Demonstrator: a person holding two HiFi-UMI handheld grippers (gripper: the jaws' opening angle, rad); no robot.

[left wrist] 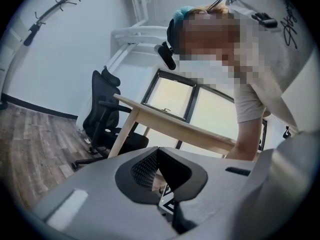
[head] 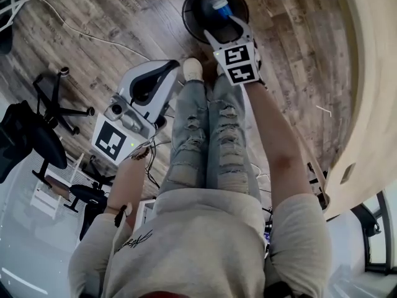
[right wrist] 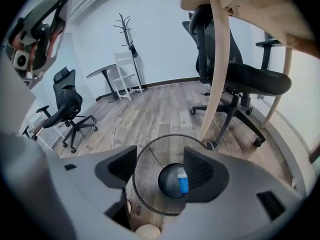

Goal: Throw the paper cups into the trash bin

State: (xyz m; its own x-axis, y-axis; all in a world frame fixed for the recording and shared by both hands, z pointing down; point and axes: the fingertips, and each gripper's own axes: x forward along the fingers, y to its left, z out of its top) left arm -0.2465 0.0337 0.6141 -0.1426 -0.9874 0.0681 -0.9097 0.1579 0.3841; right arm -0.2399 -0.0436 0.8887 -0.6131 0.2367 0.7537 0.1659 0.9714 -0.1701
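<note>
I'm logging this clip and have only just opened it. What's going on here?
A person stands over a round wire trash bin on the wood floor. The right hand-held gripper hangs above the bin with its jaws apart and nothing between them. A blue-and-white cup lies at the bottom of the bin. The left hand-held gripper is off to the side, by the person's leg, with its jaws together and empty.
</note>
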